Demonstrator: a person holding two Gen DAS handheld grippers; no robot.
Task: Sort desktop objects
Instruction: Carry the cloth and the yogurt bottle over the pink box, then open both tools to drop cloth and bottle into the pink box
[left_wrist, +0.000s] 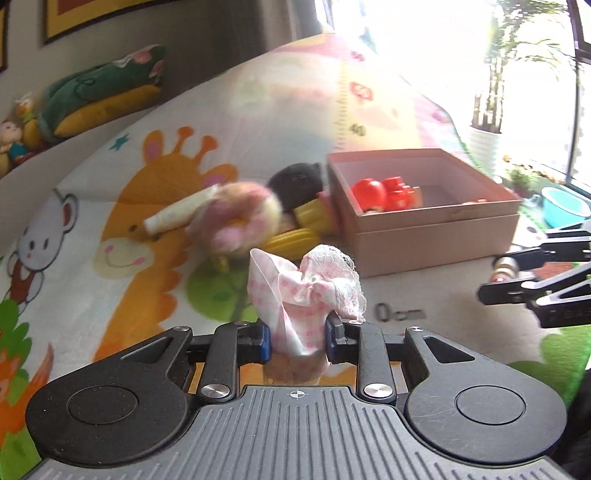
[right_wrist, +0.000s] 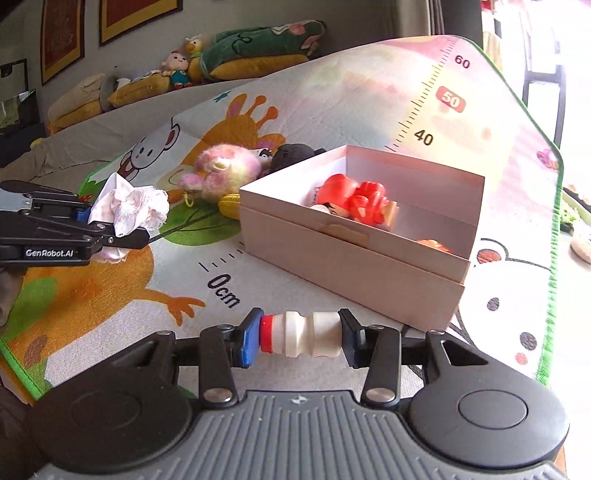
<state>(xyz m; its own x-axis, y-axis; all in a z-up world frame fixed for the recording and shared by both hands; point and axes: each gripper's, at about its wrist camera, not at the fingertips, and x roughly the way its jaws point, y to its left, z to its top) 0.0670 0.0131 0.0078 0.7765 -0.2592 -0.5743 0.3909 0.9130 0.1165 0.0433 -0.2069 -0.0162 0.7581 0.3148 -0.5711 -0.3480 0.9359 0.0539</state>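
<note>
My left gripper is shut on a pink checked cloth bow with lace, held above the play mat; the bow also shows in the right wrist view. My right gripper is shut on a small white bottle with a red cap, held sideways just in front of the pink cardboard box. The box holds red toys. Left of the box lie a pink plush toy, a black plush, yellow toy corn and a white tube.
The cartoon play mat has a printed ruler and a green edge. Cushions and plush toys line the wall behind. A potted plant and a teal bowl stand to the right, beyond the mat.
</note>
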